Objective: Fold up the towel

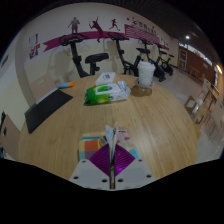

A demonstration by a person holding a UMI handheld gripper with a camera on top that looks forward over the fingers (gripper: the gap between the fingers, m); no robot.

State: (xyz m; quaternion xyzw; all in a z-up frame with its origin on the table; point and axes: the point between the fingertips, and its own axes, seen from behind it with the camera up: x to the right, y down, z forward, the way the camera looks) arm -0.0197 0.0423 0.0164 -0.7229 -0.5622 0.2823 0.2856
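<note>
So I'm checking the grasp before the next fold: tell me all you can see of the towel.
The towel shows only as a small pale, whitish piece of soft cloth, bunched into an upright pinched ridge. It sits between the gripper fingers, whose purple pads press on it from both sides. Below it lies the light wooden table. The rest of the cloth is not visible, so how far it is folded cannot be told.

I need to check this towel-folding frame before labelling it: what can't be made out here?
- Gripper: in the gripper view, a white fold of towel sits between the fingers and hides the tips, so their grip is unclear.
- Towel: only this small fold shows; its extent and fold stage are unknown.
- Green-and-white packet on the table: print too small to read.
- White cup: contents hidden by its wall.
</note>
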